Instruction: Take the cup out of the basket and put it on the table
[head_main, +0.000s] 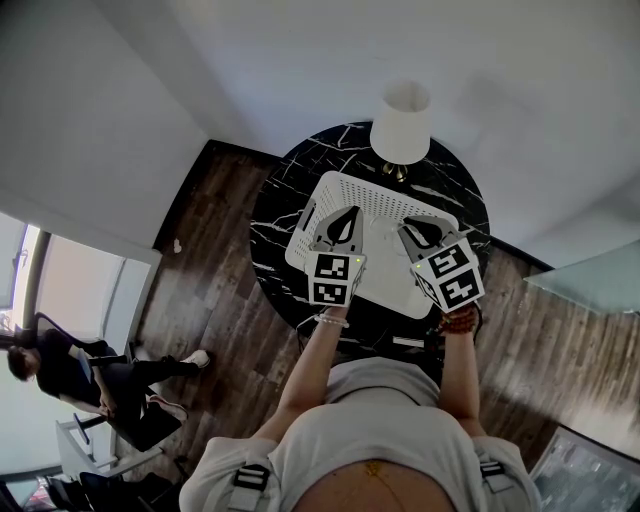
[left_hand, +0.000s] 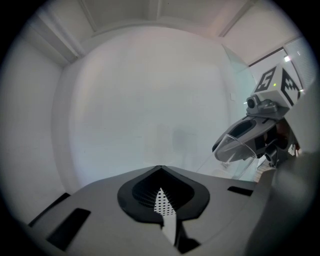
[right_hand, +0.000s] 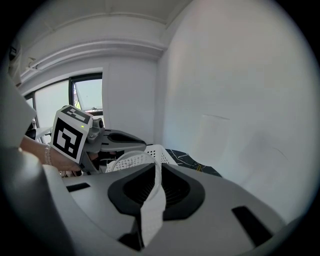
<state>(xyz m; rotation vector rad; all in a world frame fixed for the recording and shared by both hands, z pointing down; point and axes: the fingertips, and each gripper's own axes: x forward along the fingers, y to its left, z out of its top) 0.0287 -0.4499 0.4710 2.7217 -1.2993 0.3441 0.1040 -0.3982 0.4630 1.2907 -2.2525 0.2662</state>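
A white perforated basket (head_main: 385, 200) lies on the round black marble table (head_main: 272, 215). Both grippers are at its near half. My left gripper (head_main: 345, 224) has its jaws together, and a sliver of perforated basket wall (left_hand: 161, 204) shows between them. My right gripper (head_main: 421, 233) is shut too, with a white strip of the basket rim (right_hand: 150, 210) pinched between its jaws. No cup shows in the head view. In the left gripper view a clear curved edge (left_hand: 239, 146) sits under the right gripper (left_hand: 250, 131); I cannot tell what it is.
A lamp with a white shade (head_main: 402, 122) stands at the table's far edge, just beyond the basket. White walls close in behind the table. A pale glass surface (head_main: 590, 280) is at the right. A person sits on a chair (head_main: 60, 372) far left on the wood floor.
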